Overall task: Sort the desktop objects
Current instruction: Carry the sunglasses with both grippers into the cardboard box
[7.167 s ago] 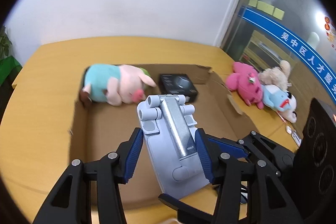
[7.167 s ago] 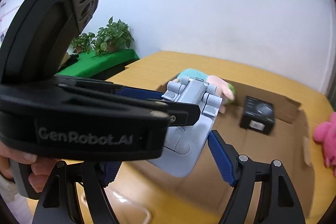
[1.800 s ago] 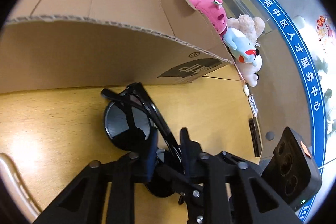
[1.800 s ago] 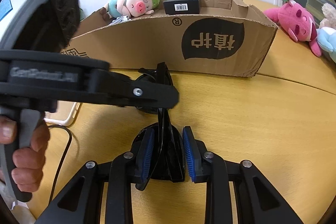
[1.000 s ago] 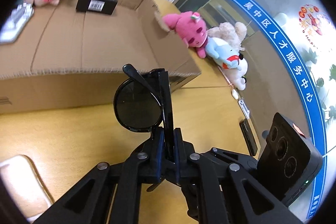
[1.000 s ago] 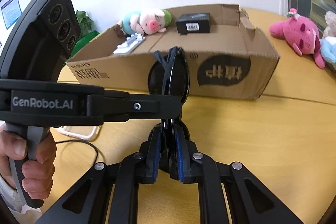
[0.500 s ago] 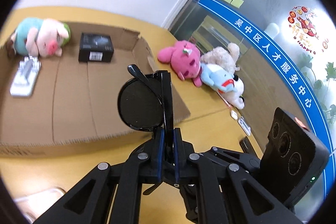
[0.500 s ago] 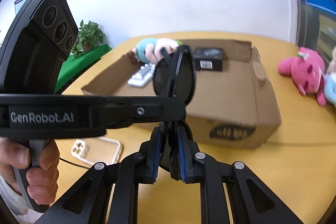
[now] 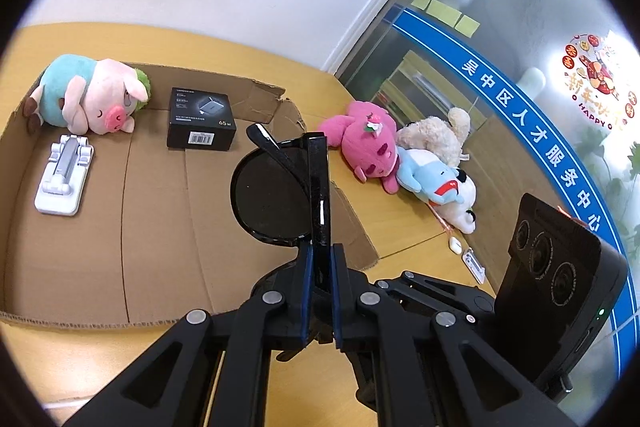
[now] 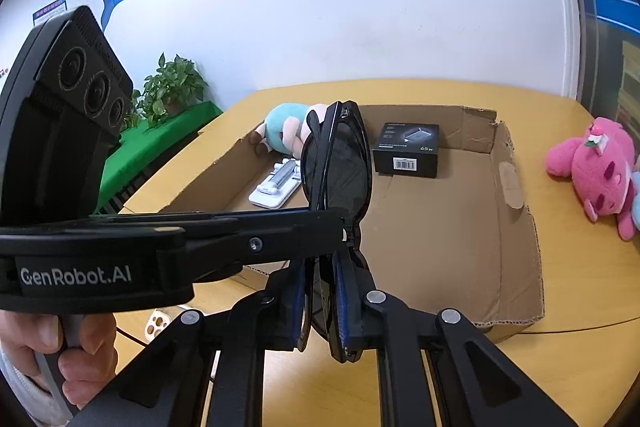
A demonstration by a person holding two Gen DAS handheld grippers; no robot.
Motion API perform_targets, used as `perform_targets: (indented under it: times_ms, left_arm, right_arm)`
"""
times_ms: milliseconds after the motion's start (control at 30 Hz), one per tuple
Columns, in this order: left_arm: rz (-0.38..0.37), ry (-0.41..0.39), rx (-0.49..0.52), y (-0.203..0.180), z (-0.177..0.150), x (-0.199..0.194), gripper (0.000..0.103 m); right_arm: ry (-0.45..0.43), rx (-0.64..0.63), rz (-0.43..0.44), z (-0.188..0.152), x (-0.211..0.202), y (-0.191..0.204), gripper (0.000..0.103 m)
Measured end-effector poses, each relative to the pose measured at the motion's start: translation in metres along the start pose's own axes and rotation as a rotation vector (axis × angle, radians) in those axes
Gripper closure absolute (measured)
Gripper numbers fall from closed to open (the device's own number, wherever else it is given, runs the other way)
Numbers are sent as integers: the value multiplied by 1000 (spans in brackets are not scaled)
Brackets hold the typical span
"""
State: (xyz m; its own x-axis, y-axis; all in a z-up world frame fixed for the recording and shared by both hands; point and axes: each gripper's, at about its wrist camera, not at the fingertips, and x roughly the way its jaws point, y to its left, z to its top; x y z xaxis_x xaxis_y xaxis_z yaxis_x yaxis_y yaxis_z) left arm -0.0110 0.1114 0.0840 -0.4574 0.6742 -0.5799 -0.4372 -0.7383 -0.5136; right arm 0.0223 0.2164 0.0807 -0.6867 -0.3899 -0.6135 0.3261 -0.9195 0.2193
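Observation:
Both grippers are shut on one pair of folded black sunglasses, held upright in the air over the near part of an open cardboard box. My left gripper clamps the frame from below. My right gripper clamps the lower lens, and the sunglasses rise above it. The left gripper's body crosses the right wrist view. In the box lie a pig plush, a black charger box and a white phone stand.
A pink plush, a beige plush and a blue-and-white plush lie on the wooden desk right of the box. A white phone case and a cable lie at the near left. A potted plant stands beyond the desk.
Both grippers closed on the sunglasses on the desk in front of the box, then lifted them together up and over the box. Earlier the phone stand was carried into the box.

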Motion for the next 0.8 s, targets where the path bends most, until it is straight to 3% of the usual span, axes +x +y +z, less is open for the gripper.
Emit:
perform_targets:
  times_ms: [267,433,600,800]
  left_arm:
    - [-20,13,8,6,52,22,96]
    - [-36,84,-32,22,89,65,96]
    - [-32,180,-95,45,97,115,96]
    - [-32,306,-199,75,90,178,96]
  right_arm:
    - [1,26,45,40,15,-28,91]
    - [46,79,61,70,43,-63,91]
    - [129,158,76,77,79,-97,91]
    - [290,294,87,64,134,-146,91]
